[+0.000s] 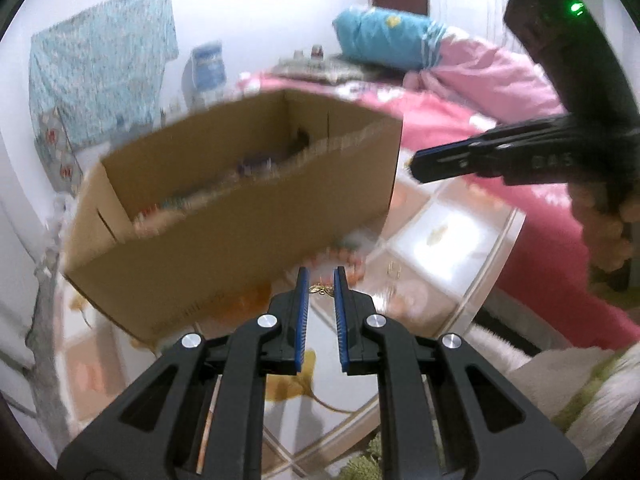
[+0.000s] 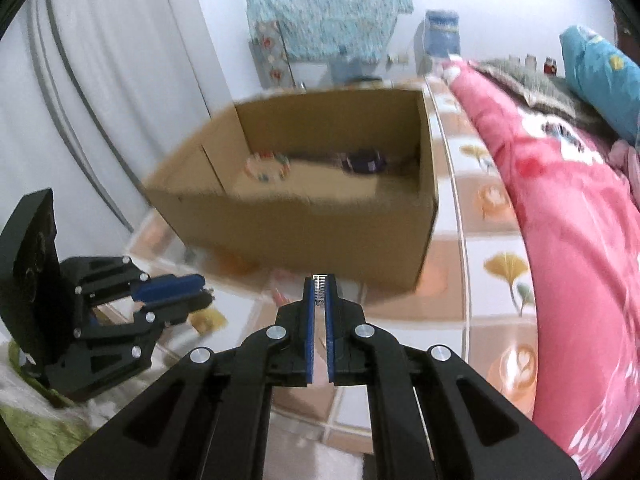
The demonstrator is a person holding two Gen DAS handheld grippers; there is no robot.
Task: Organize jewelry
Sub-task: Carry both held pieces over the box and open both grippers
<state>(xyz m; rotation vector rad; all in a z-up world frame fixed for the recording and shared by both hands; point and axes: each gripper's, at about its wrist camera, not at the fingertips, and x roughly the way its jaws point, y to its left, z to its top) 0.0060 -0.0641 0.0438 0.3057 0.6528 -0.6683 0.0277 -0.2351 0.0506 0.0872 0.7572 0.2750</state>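
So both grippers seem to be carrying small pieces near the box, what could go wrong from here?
1. The left gripper pinches the gold piece only at its fingertips; a jolt could let it drop onto the patterned tabletop, where it would be hard to spot.
2. The silver piece in the right gripper is also held at the very tips, so it may slip.
3. The cardboard box wall stands right ahead; a fingertip could catch its rim.

White walls (image 2: 132, 60) close the room behind a glossy tabletop printed with ginkgo leaves (image 2: 506, 270), a bed under a pink quilt (image 2: 568, 216) with a teal pillow (image 1: 384, 36) alongside, and blue patterned cloth (image 1: 100, 72) hanging opposite.
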